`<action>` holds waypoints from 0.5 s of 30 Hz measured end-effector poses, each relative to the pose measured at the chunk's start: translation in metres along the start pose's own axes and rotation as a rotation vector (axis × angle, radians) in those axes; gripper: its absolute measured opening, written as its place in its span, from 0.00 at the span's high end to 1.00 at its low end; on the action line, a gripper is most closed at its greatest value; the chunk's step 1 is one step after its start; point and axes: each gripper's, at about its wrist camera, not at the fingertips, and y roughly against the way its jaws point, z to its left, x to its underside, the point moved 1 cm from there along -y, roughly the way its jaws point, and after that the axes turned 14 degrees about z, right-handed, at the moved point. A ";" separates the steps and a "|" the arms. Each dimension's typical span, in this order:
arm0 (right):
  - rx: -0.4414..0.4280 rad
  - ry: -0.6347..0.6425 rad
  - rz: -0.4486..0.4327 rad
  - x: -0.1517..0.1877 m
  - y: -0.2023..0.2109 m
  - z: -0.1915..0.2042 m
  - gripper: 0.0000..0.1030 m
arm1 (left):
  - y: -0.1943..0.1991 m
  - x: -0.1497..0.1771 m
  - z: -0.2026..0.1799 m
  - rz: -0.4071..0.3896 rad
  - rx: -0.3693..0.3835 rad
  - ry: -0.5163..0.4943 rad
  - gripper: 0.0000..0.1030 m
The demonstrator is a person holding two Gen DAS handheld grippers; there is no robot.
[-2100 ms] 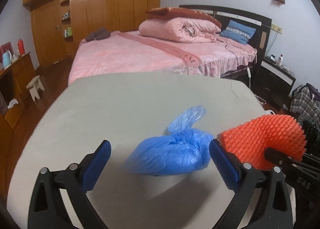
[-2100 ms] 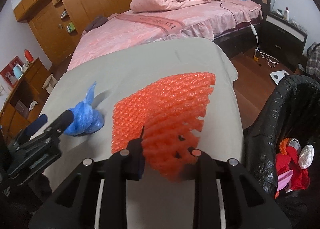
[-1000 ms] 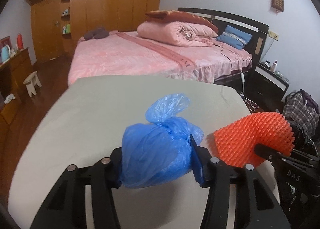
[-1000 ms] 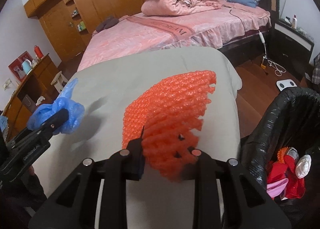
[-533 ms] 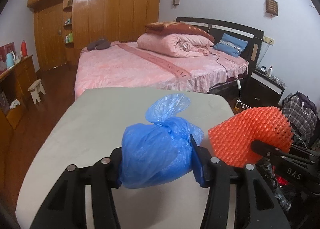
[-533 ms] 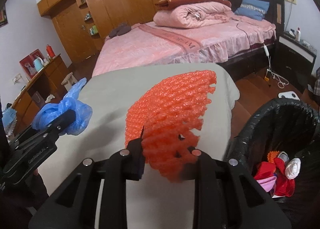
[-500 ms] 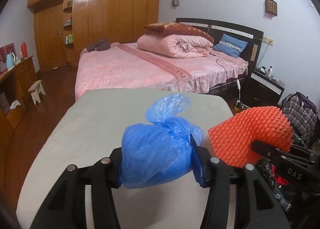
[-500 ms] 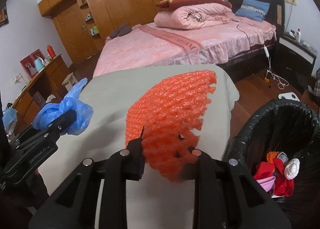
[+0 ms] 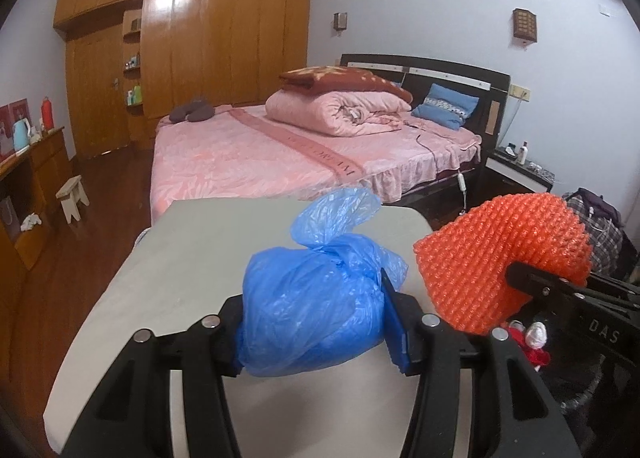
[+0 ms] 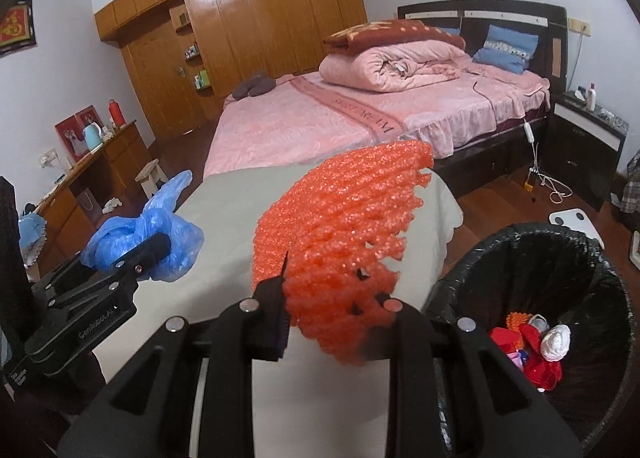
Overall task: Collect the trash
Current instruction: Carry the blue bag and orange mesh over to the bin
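My left gripper is shut on a knotted blue plastic bag, held up above the grey table. From the right wrist view the same blue plastic bag hangs at the left in the left gripper. My right gripper is shut on an orange foam net, also lifted off the table. In the left wrist view the orange foam net shows at the right. A bin with a black liner stands at the lower right with red and white trash inside.
A pink bed with folded quilts lies beyond the table. A wooden wardrobe fills the far wall. A wooden cabinet and small stool stand at the left. A dark nightstand stands right of the bed.
Both grippers have risen with their loads: the table has dropped lower in both views and more of the room shows. The bin's opening has come further into the right wrist view.
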 end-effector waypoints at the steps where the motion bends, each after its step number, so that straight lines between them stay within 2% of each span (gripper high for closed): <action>1: 0.000 0.001 -0.004 0.000 0.003 -0.001 0.77 | 0.004 0.001 -0.002 -0.003 0.002 -0.002 0.49; 15: 0.024 0.001 -0.082 0.020 0.058 -0.007 0.77 | 0.044 0.004 -0.038 -0.059 0.041 -0.035 0.49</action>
